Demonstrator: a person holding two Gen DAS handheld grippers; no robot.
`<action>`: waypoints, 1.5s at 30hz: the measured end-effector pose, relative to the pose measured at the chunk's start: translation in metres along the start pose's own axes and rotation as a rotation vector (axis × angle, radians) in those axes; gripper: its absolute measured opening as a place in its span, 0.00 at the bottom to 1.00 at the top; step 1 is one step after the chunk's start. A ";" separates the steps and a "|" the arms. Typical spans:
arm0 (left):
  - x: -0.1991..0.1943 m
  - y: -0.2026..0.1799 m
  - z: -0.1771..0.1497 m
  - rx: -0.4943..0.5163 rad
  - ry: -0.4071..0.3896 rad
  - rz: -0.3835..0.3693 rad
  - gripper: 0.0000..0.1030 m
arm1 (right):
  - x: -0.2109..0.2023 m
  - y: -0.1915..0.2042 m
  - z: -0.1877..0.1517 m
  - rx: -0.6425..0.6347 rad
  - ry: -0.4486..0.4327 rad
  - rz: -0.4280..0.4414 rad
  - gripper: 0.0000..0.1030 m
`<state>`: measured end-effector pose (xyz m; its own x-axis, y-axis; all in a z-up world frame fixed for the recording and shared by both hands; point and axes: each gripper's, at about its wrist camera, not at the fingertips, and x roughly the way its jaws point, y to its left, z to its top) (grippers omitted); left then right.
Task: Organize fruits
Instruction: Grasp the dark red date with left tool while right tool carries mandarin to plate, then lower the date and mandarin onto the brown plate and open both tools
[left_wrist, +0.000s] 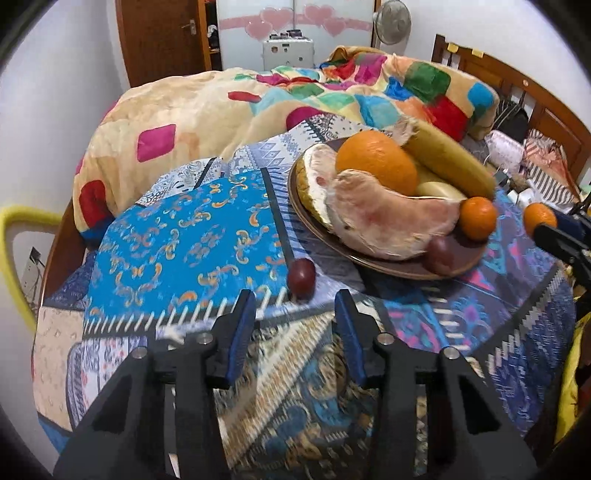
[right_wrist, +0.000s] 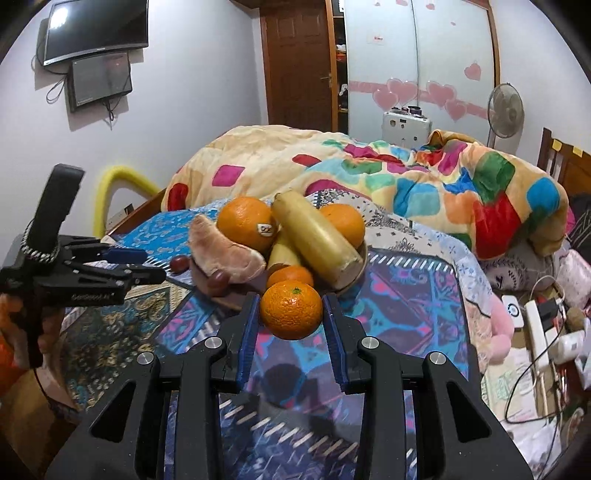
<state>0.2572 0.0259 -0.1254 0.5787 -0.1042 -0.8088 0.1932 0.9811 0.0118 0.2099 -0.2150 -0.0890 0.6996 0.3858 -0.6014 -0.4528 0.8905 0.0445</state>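
A brown plate (left_wrist: 388, 266) on the patterned bedsheet holds a large orange (left_wrist: 376, 162), bananas (left_wrist: 447, 158), a peeled pomelo segment (left_wrist: 391, 221), a small mandarin (left_wrist: 477, 218) and a dark red fruit (left_wrist: 439, 254). A second dark red fruit (left_wrist: 301, 282) lies on the sheet left of the plate. My left gripper (left_wrist: 295, 300) stands open just short of it, with nothing between the pads. My right gripper (right_wrist: 291, 300) is shut on another mandarin (right_wrist: 291, 309), held above the sheet in front of the plate (right_wrist: 229, 301). The left wrist view shows that mandarin (left_wrist: 540, 218) at the right edge.
A bunched multicoloured blanket (left_wrist: 258, 99) lies behind the plate. A wooden headboard (left_wrist: 517, 77) is at the right. A power strip (right_wrist: 535, 325), cables and small items crowd the bed's right side. A yellow padded rail (left_wrist: 11, 236) stands at the left. A person's hand (right_wrist: 48, 328) holds the left gripper.
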 end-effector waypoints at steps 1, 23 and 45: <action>0.003 0.000 0.001 0.010 0.003 0.005 0.41 | 0.002 -0.001 0.000 -0.003 0.002 -0.002 0.31; -0.003 -0.006 0.007 0.031 -0.033 -0.015 0.17 | 0.015 0.000 0.010 -0.051 0.025 -0.010 0.31; -0.019 -0.044 0.029 0.058 -0.106 -0.125 0.17 | 0.059 0.021 0.038 -0.155 0.093 0.005 0.31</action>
<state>0.2609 -0.0205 -0.0937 0.6267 -0.2447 -0.7398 0.3129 0.9485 -0.0487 0.2626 -0.1650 -0.0929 0.6463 0.3602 -0.6727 -0.5413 0.8378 -0.0715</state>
